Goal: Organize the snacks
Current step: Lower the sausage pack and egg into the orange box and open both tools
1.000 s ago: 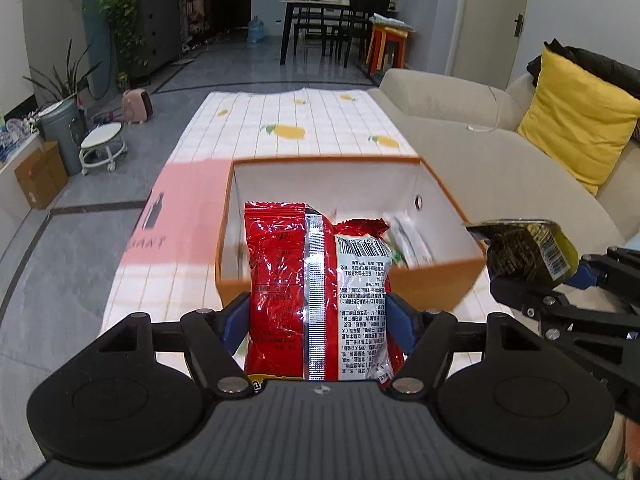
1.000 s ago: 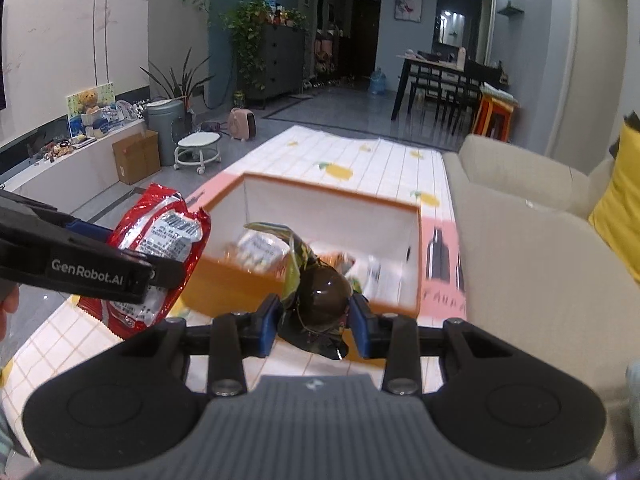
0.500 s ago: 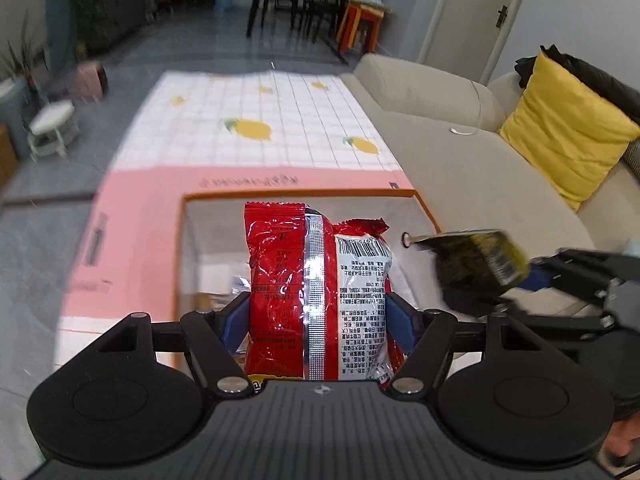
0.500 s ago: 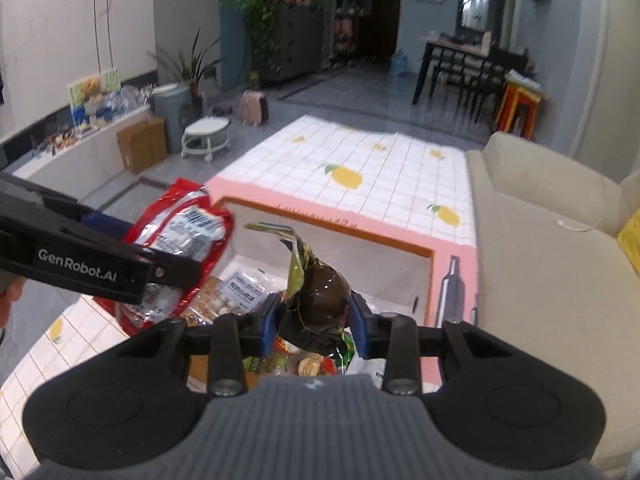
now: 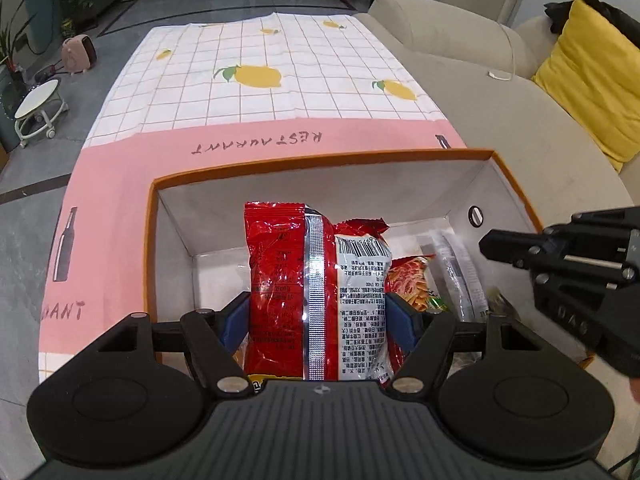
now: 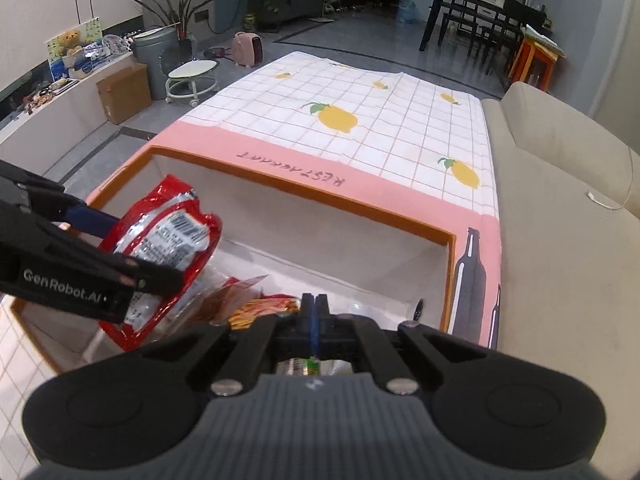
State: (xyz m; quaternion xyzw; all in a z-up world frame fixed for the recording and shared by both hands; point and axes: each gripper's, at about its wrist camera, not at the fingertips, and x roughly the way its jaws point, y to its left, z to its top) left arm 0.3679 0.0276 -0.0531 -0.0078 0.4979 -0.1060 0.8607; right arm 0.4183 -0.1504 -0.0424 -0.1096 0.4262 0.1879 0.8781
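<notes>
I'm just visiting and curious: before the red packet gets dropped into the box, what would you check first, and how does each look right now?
1. Left gripper grips the red packet: ok, jaws shut on both its sides.
2. Packet is above the orange box, not the tablecloth: ok.
3. Free floor in the box: ok, bare white bottom on the left; other snacks lie to the right.
4. Right gripper out of the way: not ok, it hangs low over the box beside the packet.
5. Right gripper empty: cannot tell; jaws are together, something green shows just beneath.
</notes>
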